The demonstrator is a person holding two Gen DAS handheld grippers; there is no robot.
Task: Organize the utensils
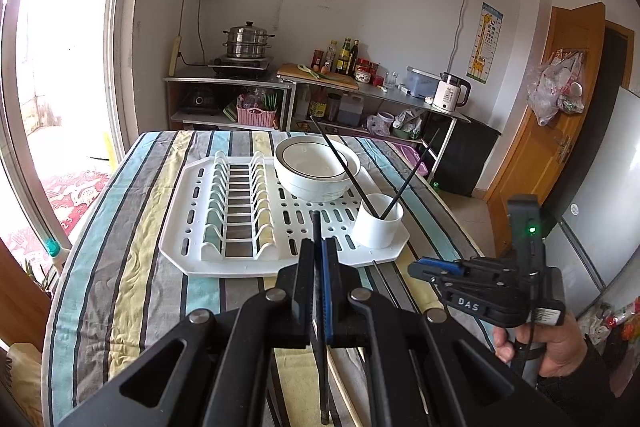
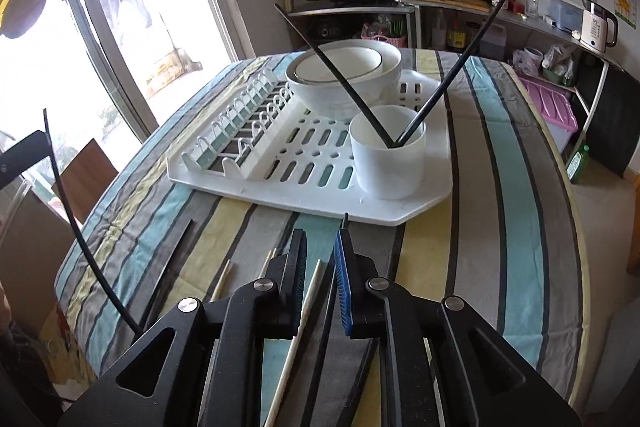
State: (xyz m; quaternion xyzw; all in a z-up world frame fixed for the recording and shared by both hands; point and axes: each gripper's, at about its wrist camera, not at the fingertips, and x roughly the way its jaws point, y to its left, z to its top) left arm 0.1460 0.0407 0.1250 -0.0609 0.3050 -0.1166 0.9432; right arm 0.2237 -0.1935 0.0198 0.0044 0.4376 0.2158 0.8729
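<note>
My left gripper (image 1: 319,247) is shut on a black chopstick (image 1: 317,223) that pokes out past the tips over the white drying tray (image 1: 180,251). On the tray's near right corner stands a white cup (image 1: 378,227) with two black chopsticks leaning in it. My right gripper (image 2: 320,247) hovers low over the striped tablecloth, its jaws apart. A pale wooden chopstick (image 2: 308,291) and a black chopstick (image 2: 345,221) lie on the cloth between the jaws, and the pads touch neither. The right gripper (image 1: 418,269) also shows in the left wrist view, held by a hand.
Two stacked white bowls (image 2: 344,75) sit at the back of the tray, behind the cup (image 2: 386,159). More wooden chopsticks (image 2: 222,279) and a black one (image 2: 172,267) lie loose on the cloth left of my right gripper. The table's edge curves close on the right.
</note>
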